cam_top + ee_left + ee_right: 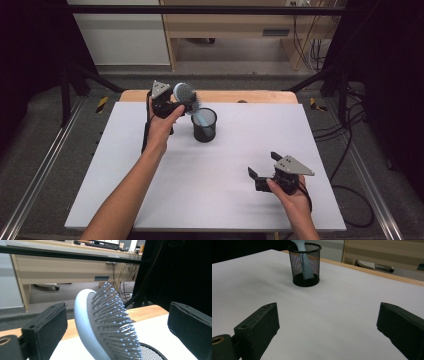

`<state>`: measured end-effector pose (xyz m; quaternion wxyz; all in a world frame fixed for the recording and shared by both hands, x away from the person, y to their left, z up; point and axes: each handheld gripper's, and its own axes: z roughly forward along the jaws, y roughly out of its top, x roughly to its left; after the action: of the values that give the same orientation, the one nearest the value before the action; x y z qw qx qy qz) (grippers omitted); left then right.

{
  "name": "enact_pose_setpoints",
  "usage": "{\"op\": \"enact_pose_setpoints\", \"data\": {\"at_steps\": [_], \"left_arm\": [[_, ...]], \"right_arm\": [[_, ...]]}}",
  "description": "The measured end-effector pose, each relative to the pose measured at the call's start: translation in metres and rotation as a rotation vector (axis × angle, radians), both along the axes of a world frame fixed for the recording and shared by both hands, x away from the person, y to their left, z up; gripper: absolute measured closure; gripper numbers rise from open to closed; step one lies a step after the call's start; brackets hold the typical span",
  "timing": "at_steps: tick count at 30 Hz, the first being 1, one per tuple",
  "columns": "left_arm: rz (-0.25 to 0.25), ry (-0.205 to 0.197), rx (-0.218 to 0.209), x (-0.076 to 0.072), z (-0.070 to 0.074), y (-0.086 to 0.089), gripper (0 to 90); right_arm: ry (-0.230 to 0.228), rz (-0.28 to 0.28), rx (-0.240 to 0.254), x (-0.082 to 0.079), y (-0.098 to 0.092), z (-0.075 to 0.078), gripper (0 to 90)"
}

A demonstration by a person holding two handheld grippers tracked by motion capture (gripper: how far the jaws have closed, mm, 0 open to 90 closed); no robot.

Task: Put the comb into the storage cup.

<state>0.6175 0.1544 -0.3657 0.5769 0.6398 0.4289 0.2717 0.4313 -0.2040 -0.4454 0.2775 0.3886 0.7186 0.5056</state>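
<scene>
While the hairbrush (pixel 186 95) stands handle-down in the black mesh cup (pixel 204 125), its pale blue head leans up and out over the rim toward the left gripper (pixel 181 107). In the left gripper view the bristled head (pixel 110 325) sits between the two black jaws, which stand wide apart with clear gaps on both sides — released, not clamping anything. Seen from the right gripper view, the handle (pixel 306 265) shows through the mesh of the cup (pixel 305 265), reaching down near the base.

Farther out, the right gripper (pixel 264 170) rests near the front right of the white table (pixel 240 165), its jaws spread and empty, well apart from the cup.

Judging from the lean, the risk is tipping: the brush is top-heavy, the cup looks light, and a nudge from either left jaw on withdrawal could drag the head sideways and topple cup and brush together. Nothing steadies the cup — the right gripper is too far off.

No brand, label or writing can be read on brush, cup or grippers.
</scene>
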Motion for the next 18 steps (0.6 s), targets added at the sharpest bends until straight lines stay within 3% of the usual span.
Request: {"op": "enact_pose_setpoints", "data": {"at_steps": [18], "left_arm": [[0.006,0.016,0.006,-0.0047,-0.0034,0.0035,2.3]], "right_arm": [[0.007,-0.017,0.008,0.0008,-0.001,-0.0008,3.3]]}}
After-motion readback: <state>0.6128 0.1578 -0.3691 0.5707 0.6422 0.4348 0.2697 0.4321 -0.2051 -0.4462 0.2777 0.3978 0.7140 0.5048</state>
